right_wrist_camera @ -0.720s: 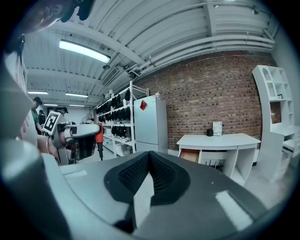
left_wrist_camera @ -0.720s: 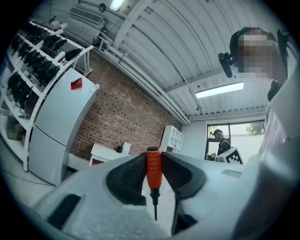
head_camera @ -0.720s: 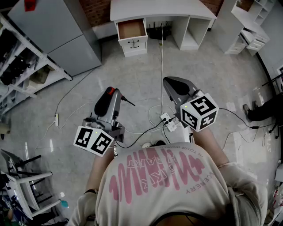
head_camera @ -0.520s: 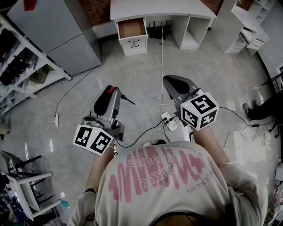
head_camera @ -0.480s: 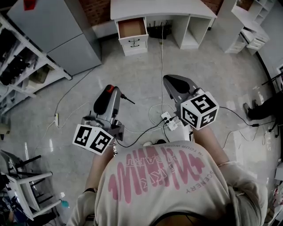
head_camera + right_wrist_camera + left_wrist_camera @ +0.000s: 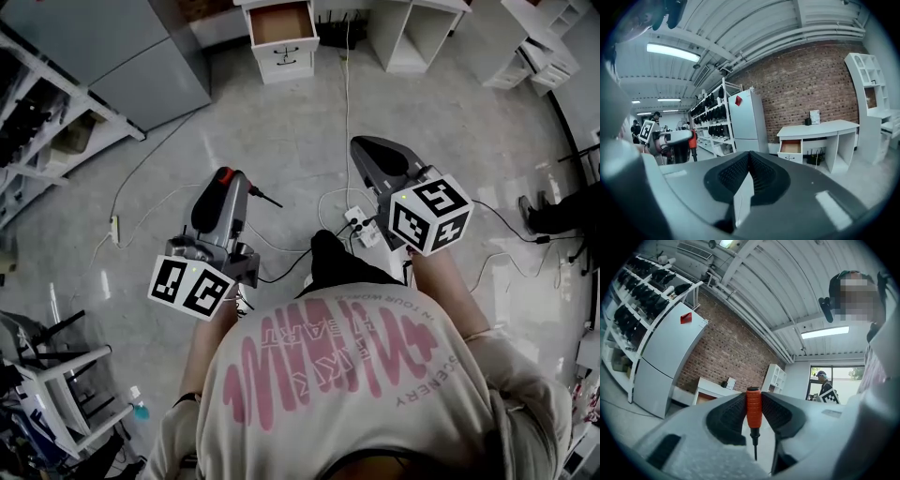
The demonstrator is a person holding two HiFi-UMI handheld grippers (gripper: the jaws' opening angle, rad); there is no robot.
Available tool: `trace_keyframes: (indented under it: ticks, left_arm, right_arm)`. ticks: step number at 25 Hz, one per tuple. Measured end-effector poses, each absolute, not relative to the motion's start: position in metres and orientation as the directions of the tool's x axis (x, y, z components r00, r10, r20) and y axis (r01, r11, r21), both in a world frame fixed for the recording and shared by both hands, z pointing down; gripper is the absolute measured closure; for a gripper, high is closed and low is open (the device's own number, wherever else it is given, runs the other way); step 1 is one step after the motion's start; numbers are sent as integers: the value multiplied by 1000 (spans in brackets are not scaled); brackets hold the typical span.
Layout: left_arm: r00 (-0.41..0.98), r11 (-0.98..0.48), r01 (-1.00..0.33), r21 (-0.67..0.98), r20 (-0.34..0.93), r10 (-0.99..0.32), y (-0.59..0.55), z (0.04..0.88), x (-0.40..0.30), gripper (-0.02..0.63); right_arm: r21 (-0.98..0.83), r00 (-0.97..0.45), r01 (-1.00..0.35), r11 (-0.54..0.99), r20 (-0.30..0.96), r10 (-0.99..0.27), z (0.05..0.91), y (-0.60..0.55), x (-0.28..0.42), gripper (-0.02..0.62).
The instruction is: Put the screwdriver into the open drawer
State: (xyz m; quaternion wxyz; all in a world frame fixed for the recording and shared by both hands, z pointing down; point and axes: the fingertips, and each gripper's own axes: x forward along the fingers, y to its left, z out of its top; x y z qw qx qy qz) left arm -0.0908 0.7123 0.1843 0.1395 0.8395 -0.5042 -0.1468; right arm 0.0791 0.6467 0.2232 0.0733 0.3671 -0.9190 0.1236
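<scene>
In the head view, the desk [image 6: 379, 33] stands at the top edge, and its open drawer [image 6: 284, 22] juts from the desk's left end, showing a bare brown bottom. Well short of the desk, over the grey floor [image 6: 281, 122], the left tool [image 6: 228, 180] pinches the screwdriver [image 6: 225, 176] by its red handle. The dark shaft sticks out sideways, and the tool's nose points roughly toward the drawer. The right tool [image 6: 362, 150] hovers about as far from the desk, level with its middle, jaws pressed together. A power strip [image 6: 360, 225] with cables lies on the floor farther from the desk, between the two tools. A grey fridge [image 6: 122, 47] stands left of the desk.

In the left gripper view, the left tool [image 6: 753, 399] is clamped on the ribbed orange handle of the screwdriver [image 6: 753, 408], which is held upright with its thin shaft pointing down. The desk [image 6: 715, 384] shows far beyond the jaws, and the drawer [image 6: 705, 398] peeps over the left jaw.

In the right gripper view, the ribbed pads of the right tool [image 6: 749, 157] meet with nothing between them. The desk [image 6: 820, 127] stands against a brick wall, with the open drawer [image 6: 791, 146] at its left end. Left of the desk is the fridge [image 6: 747, 117], and farther left the left tool [image 6: 675, 143] holds the screwdriver [image 6: 693, 139].
</scene>
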Motion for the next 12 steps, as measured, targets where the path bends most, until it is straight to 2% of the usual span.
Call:
trace_keyframes:
  ticks: [12]
  left_arm:
    - [428, -417, -813, 407, -69, -901, 640, 201, -115, 505]
  right_arm:
    - [-194, -736, -673, 714, 278, -618, 246, 569, 54, 584]
